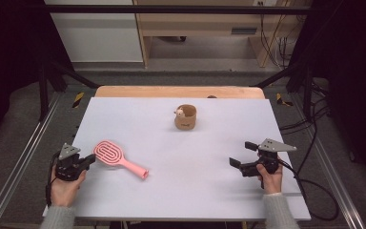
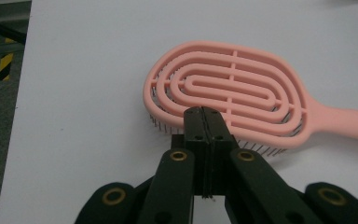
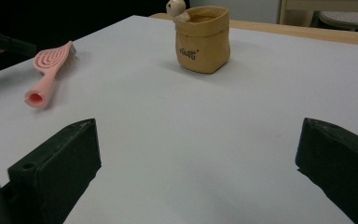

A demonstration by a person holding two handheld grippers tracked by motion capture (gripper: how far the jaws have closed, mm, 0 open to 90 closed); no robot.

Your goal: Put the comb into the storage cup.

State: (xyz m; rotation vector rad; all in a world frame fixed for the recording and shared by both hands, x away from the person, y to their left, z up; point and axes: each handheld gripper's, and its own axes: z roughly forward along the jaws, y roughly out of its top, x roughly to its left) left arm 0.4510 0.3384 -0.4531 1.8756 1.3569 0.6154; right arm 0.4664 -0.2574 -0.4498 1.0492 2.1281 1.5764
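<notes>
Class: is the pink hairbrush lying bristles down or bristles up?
Bristles down. The hairbrush lies flat on the table, its looped back facing up and bristle tips showing beneath its rim.

A pink hairbrush [image 1: 116, 159] with an oval, slotted head is laid bristles down on the white table. Its handle is angled toward the table's middle.

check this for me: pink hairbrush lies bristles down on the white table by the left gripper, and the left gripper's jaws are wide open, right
Not quite. The left gripper is shut, its two jaws pressed together with nothing between them, tips at the edge of the pink hairbrush; the left gripper view shows this. The rest holds: the brush lies bristles down on the white table beside that gripper.
</notes>
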